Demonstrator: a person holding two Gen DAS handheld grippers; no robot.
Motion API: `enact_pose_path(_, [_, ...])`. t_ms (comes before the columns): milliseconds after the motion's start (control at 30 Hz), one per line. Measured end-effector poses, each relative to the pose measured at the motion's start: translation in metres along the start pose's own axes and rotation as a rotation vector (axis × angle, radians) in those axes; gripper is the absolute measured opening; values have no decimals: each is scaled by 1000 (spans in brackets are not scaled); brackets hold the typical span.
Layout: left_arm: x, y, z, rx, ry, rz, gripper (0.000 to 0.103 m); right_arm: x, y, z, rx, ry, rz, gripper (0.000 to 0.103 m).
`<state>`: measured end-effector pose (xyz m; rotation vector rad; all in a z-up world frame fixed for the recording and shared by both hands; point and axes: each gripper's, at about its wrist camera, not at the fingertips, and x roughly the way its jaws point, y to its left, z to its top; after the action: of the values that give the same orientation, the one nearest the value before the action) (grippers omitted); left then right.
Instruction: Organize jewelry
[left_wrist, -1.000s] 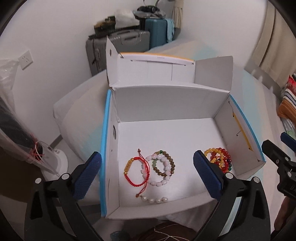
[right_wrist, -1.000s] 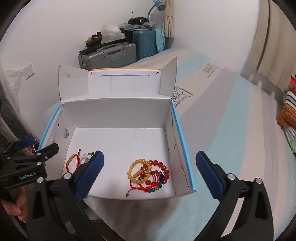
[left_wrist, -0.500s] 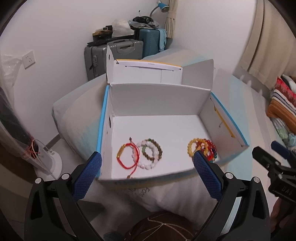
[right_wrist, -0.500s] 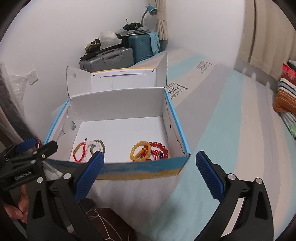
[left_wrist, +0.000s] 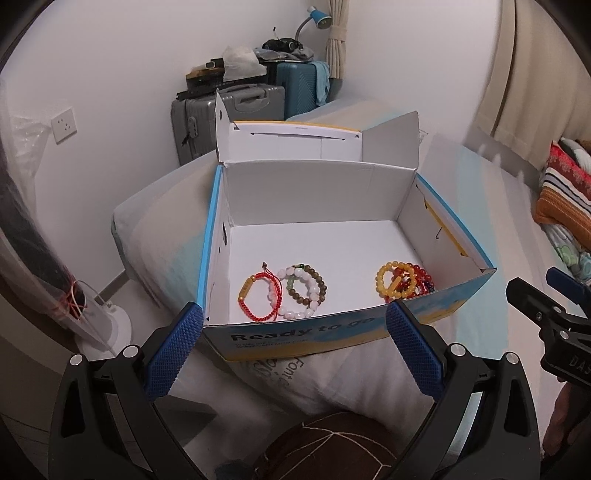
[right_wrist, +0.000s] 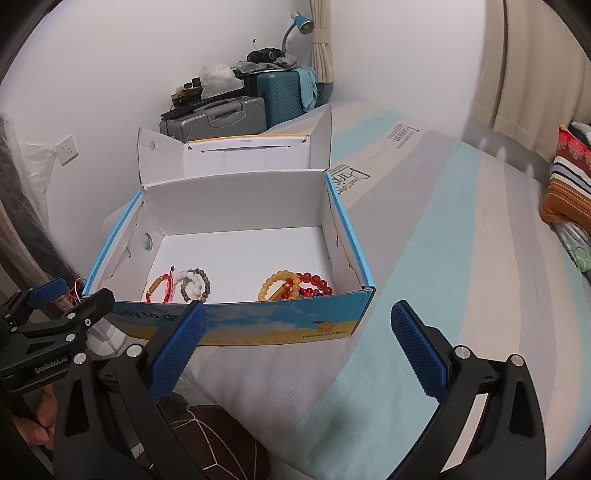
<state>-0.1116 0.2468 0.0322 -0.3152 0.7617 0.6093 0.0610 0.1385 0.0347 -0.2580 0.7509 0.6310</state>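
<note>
- Two grippers frame our view of a striped bed whose pale blue, grey and white cover fills most of the room's floor space.
- On the bed's near corner we see an open cardboard box, white inside and blue and yellow outside, its lid flaps standing up at the far side.
- Behind the box, against the white wall, we see a grey suitcase and a teal suitcase side by side, with clutter piled on top.
- Our left gripper hovers just short of the box's near wall, jaws spread wide and holding nothing; one blue pad shows at each side.
- Our right gripper sits beside it, also near the front wall, jaws equally wide apart and empty.
- At the bottom edge, between the grippers, we glimpse a brown stitched cushion.
- At the right edge we see a striped pillow lying on the bed.
- Inside the box, on its floor toward the right front corner, we find a tangle of yellow and red bead bracelets.
- Toward the left front lie a white and brown bead bracelet cluster and, touching it, a red cord bracelet with a gold tube charm.
</note>
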Motion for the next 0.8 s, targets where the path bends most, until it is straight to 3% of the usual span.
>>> enact_pose_path(800, [3,-2,0,4,25,-6,97,6,-1,0,6,10,-6,96])
